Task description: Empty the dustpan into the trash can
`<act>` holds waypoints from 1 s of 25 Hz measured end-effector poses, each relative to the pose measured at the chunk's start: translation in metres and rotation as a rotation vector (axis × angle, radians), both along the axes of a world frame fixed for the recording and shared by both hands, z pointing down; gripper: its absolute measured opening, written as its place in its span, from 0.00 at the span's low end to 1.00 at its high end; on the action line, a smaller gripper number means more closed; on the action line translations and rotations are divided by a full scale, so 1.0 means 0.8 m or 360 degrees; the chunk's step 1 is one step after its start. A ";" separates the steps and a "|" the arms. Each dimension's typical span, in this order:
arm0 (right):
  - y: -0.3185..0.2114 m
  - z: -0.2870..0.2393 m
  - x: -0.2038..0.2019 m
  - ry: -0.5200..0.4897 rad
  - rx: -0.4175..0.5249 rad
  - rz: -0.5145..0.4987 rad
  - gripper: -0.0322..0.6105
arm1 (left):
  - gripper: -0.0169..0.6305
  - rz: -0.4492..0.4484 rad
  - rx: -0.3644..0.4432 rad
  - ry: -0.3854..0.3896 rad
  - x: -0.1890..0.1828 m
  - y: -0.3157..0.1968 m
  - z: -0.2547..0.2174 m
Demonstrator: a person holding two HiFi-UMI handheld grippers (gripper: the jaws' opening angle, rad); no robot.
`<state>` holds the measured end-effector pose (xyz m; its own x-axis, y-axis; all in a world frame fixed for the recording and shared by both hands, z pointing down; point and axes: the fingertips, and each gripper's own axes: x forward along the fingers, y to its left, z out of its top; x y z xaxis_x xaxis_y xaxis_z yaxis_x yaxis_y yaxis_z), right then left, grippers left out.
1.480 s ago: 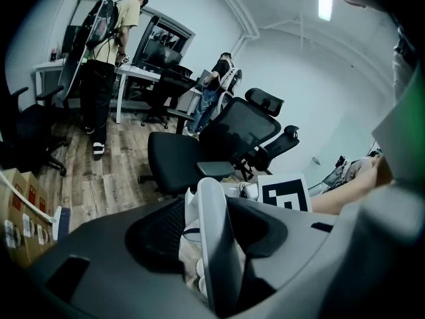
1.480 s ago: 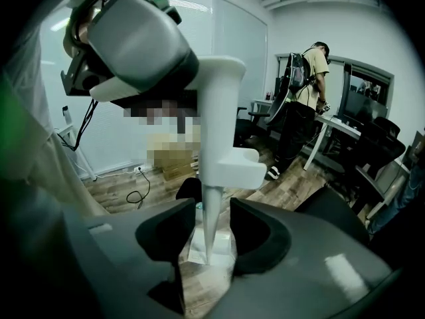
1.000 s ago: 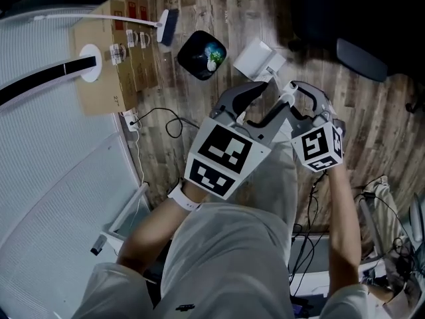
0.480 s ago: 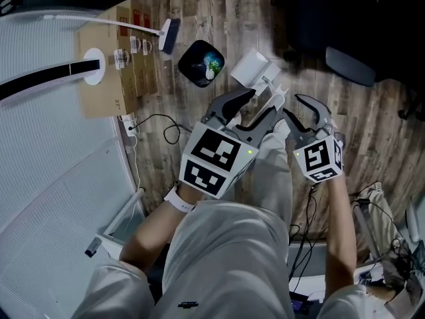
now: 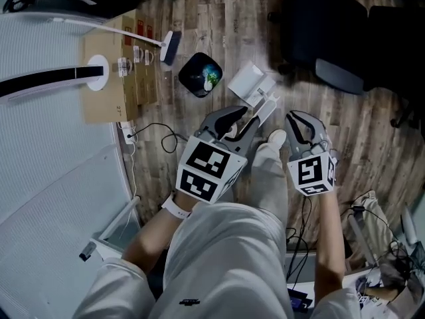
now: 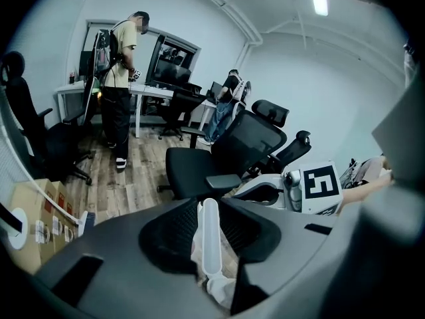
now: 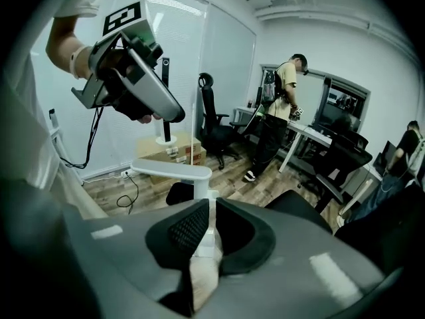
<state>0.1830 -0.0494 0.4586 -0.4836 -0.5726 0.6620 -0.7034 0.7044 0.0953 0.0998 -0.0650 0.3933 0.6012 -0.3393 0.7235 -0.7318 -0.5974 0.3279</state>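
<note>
left gripper view has the left gripper (image 6: pixel 208 205) with its jaws half drawn in, having just been closing, round a white handle (image 6: pixel 210 244) that stands up between them. a sliver of gap shows on one side, so i judge the hold not yet tight. the right gripper (image 7: pixel 211 205) has just been closing too, and its jaws, nearly together, pinch the thin white stem (image 7: pixel 209 234) of the dustpan (image 5: pixel 248 78), which sits just ahead of both grippers' tips. whether the left's handle belongs to that same dustpan i cannot tell. the step looks like taking hold for the lift, with nothing tipped yet. the can (image 5: pixel 201 74) is near, beyond the dustpan and off to the left gripper's left, with some rubbish (image 5: pixel 211 72) inside. the next move calls for a firm grip, then a level carry over the can's mouth before tilting, lest dust spill. underfoot is a plank floor (image 5: pixel 219 18) with cables (image 5: pixel 163 133). a box (image 5: pixel 109 78) and a brush (image 5: pixel 169 45) lie further left, chairs (image 5: pixel 325 38) are ahead to the right, and a person (image 6: pixel 119 78) stands at a desk (image 6: pixel 73 95) across the room.
</note>
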 end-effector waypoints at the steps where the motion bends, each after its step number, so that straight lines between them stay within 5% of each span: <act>1: 0.000 -0.009 -0.003 -0.0026 0.0006 0.0006 0.12 | 0.17 -0.0015 0.0008 -0.0003 -0.004 0.002 -0.004; 18: 0.041 -0.126 0.015 -0.0056 0.0156 0.0086 0.07 | 0.04 -0.0154 0.0177 -0.0011 -0.034 0.036 -0.088; 25: 0.041 -0.167 0.030 -0.0268 0.0187 0.0252 0.07 | 0.04 -0.0299 0.0331 0.0091 -0.043 0.041 -0.134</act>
